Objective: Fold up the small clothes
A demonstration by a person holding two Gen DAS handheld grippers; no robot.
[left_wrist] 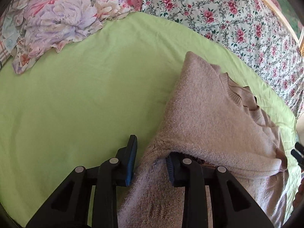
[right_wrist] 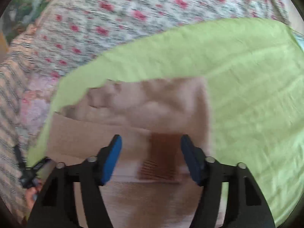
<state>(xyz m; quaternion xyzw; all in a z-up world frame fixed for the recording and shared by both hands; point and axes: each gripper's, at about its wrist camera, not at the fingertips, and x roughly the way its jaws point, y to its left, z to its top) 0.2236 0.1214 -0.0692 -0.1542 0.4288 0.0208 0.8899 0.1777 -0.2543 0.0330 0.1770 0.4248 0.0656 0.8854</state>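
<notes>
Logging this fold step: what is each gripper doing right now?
Left gripper: jaws partly closed around a fold of the beige knitted sweater; firm grip cannot be told.
Right gripper: open above the sweater, holding nothing.

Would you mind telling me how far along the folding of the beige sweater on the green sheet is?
Partly done: one side of the beige sweater is already turned over its body on the green sheet. In hand: sweater fabric sits between the left gripper fingers, though a firm pinch is unclear. The right gripper stands open above the sweater, holding nothing. Left: the remaining folds.
</notes>
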